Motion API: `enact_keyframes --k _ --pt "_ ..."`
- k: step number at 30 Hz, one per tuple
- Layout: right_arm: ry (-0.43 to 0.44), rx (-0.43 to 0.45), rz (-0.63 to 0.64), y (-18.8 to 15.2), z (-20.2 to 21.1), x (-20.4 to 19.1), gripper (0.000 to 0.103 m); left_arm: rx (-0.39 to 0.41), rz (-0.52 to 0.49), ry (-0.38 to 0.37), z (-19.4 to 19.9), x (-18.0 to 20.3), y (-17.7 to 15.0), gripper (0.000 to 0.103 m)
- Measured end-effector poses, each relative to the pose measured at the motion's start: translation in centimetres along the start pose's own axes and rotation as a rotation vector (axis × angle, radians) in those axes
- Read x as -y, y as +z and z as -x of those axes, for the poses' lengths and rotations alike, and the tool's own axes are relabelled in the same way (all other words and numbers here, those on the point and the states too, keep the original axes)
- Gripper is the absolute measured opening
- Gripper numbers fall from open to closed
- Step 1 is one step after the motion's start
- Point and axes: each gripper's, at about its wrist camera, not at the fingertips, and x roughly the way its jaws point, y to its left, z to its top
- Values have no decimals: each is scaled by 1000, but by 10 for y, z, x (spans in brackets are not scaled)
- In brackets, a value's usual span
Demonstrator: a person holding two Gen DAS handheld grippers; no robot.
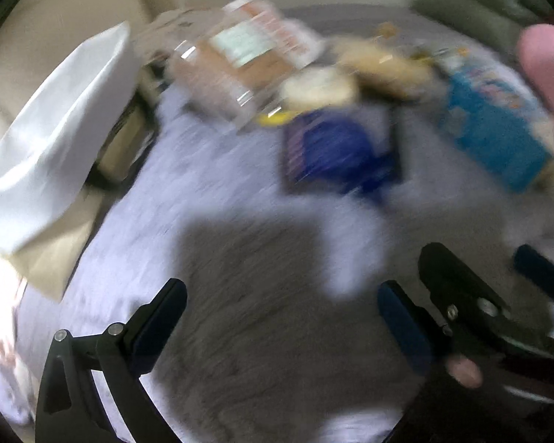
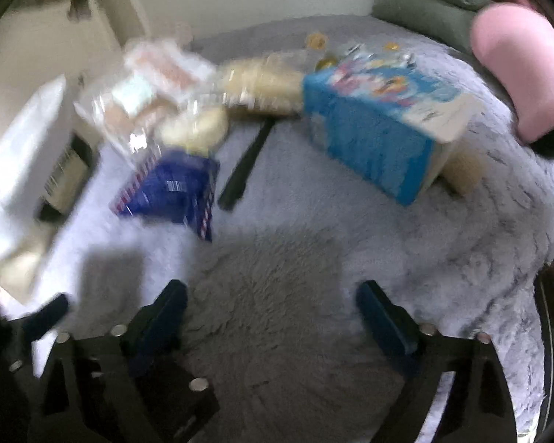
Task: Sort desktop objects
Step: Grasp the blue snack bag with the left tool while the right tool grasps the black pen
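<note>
Blurred packages (image 1: 336, 147) on blanket (image 1: 240, 295) (fuzzy)

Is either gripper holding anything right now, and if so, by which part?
Nothing is held. The left gripper and right gripper both stand open over bare fluffy blanket, short of the blue box.

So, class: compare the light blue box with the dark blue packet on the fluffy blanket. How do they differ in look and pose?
The light blue box is a stiff carton; the dark blue packet looks soft and flat. The box is bulkier, with a pale flap open at one end, whereas the packet has red-and-white striped edges. The box lies further right, the packet nearer the clear bags. Both rest on the fluffy blanket, in neither gripper.
</note>
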Motion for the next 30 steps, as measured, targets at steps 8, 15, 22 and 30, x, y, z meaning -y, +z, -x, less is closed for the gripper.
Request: enact_keyframes --k 8,15,22,30 --pt "71 156 -102 16 36 45 92 141 -139 5 5 37 39 102" --pt "34 195 -143 14 49 69 82 98 11 -108 -35 8 72 94" --pt "-23 177 87 29 41 18 58 39 110 -181 -52 -24 73 44" --pt "76 94 76 50 2 -10 46 45 164 -131 -52 -59 66 43"
